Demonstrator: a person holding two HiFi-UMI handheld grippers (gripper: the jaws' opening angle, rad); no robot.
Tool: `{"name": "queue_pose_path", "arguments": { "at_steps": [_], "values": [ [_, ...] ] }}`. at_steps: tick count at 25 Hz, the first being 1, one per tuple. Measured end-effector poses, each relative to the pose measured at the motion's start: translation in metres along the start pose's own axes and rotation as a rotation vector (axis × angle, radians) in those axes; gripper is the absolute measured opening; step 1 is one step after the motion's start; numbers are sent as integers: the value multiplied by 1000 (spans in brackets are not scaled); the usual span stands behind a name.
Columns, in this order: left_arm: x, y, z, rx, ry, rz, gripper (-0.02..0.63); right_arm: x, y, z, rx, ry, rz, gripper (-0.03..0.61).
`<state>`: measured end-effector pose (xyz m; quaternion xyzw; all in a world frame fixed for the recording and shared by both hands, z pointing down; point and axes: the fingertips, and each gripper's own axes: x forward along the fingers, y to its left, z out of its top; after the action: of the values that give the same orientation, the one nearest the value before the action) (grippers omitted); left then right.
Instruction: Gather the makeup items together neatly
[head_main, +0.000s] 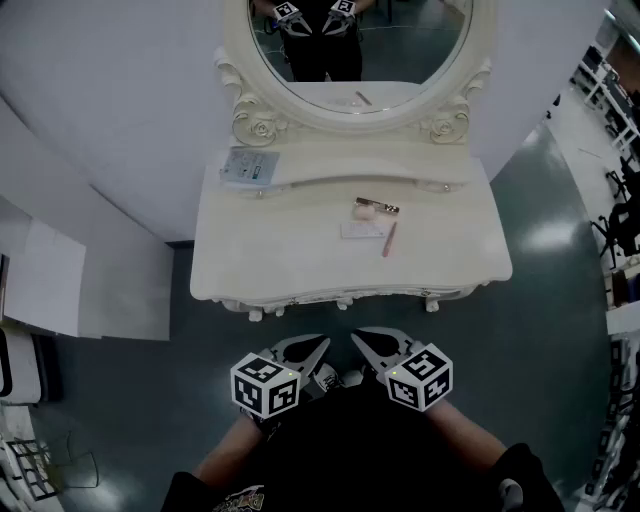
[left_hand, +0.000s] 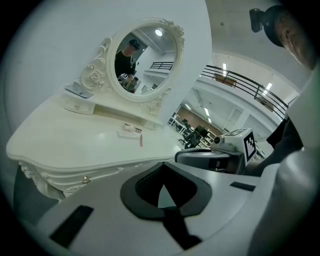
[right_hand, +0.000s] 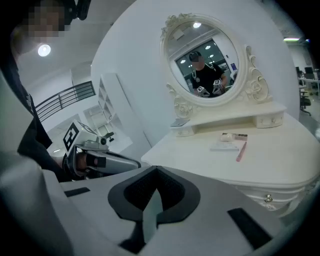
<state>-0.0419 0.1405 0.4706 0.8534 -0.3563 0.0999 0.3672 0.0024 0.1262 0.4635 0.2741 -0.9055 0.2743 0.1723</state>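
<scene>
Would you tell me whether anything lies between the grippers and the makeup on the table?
Nothing visible does. The left gripper and right gripper hang shut and empty before the table, and only bare tabletop lies between its front edge and the pink pencil and white box.

Glossy cream-painted dressing table (head_main: 300, 262), smooth glass mirror (head_main: 400, 50).

We find four pieces clustered right of centre on the vanity top (head_main: 270, 255) — farthest, a gold-brown tube (head_main: 382, 207) lying beside a pale pink round piece (head_main: 364, 211); nearer, a flat white case (head_main: 361, 231) — a pink stick (head_main: 388, 240) at its right end.
</scene>
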Motion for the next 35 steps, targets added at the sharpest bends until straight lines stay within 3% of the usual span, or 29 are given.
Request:
{"name": "queue_pose_path", "arguments": {
  "at_steps": [20,35],
  "values": [
    [11,-12,2,7,0,-5,9,-15,-9,1,21,-20,19,29],
    [68,-34,38,3,-43,37,9,-56,-81,36,14,-32,23,29]
  ]
}}
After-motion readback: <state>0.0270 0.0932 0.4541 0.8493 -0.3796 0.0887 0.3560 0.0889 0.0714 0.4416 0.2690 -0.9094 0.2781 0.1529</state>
